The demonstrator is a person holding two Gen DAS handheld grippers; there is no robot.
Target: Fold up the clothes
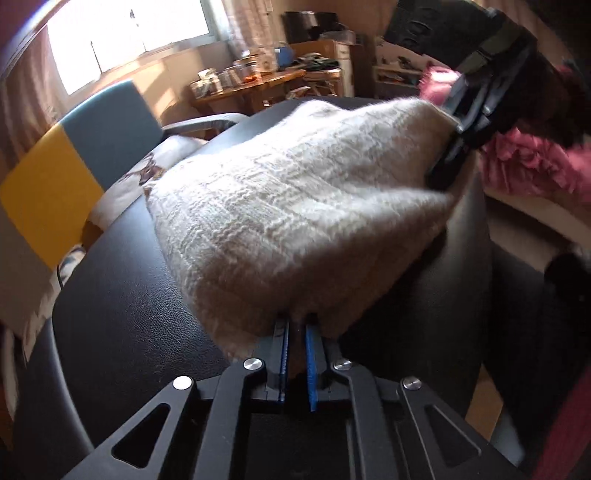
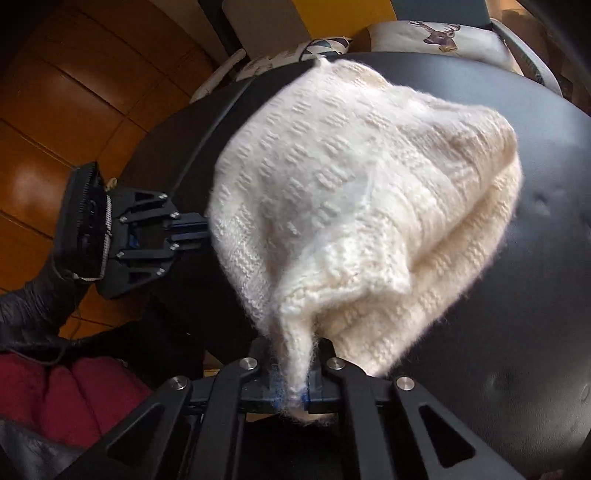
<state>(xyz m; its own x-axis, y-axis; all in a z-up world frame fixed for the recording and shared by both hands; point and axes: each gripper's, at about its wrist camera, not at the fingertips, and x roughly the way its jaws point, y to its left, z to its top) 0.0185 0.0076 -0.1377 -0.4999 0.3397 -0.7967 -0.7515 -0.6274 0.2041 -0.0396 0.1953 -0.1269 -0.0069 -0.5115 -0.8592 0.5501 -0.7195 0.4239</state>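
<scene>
One cream knitted garment hangs ahead of two grippers, the left gripper and right gripper, above one black table; one deer-print cushion lies beyond.

A sunlit window brightens a cluttered wooden desk, and the floor is orange-brown wood.

Black hand-held gripper linkages, silver screws, blue finger pads, black glove

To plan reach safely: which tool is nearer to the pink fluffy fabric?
Right. The right tool, gripping the white knitted sweater, is just beside the pink fluffy fabric; the left tool is across the sweater.
</scene>
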